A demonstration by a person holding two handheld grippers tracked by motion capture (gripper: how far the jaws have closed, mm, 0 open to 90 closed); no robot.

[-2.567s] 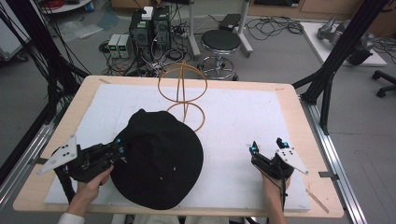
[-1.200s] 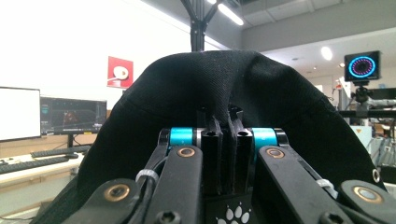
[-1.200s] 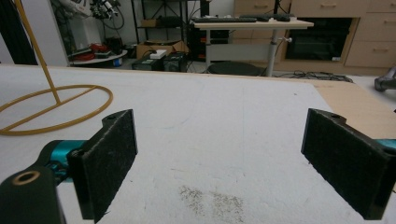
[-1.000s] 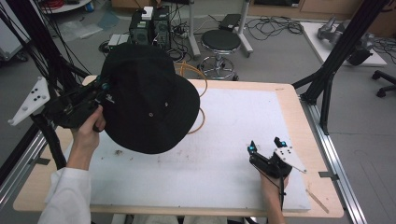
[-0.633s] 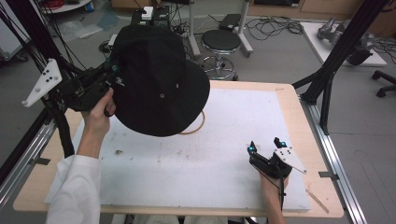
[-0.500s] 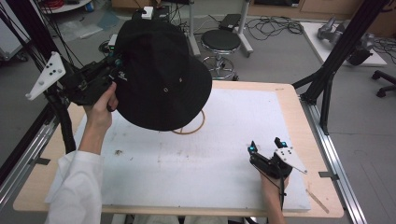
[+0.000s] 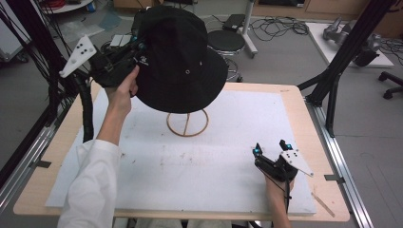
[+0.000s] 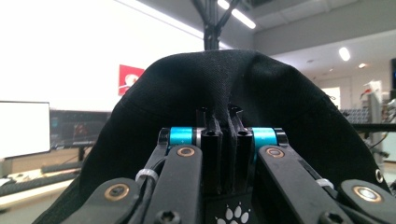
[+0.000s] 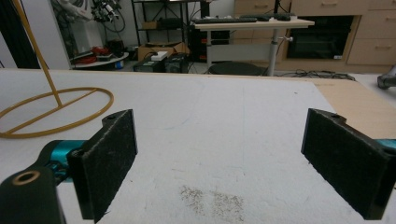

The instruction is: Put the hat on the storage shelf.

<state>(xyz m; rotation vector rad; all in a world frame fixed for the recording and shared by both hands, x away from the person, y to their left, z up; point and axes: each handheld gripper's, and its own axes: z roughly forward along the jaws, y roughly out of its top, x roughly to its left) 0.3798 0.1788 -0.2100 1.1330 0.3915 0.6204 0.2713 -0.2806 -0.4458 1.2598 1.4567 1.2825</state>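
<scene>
- Lifted off the white mat since 2.6 s ago: black bucket hat, then lying flat in front of the wire hat stand, now carried up and over that stand, hiding its upper part.
- Unmoved across all earlier frames: right gripper, parked on the mat well to the right of the stand and nearer the person.
- Nearest, right of the stand: right gripper resting low, its 2 felt pads wide apart with nothing between; probably kept idle and ready, out of the hat's path.
- Seen along those jaws: bare mat, then the stand's ring base lying flat with 1 slanted rod rising from it.
- Above and left of the stand: left gripper held high by a raised forearm in a white sleeve, closed tight on the hat's brim.
- Up close in the left gripper view: brim fabric puckered and pinched between the 2 shut jaws, crown bulging beyond; a firm pinch at 1 edge likely chosen so the hat hangs open-side down.
- Hat tilted, opening toward the stand, apparently being lined up to drop over the top; contact with the stand cannot be told.
- Farthest, beyond the stand: round stool and floor cables.
</scene>
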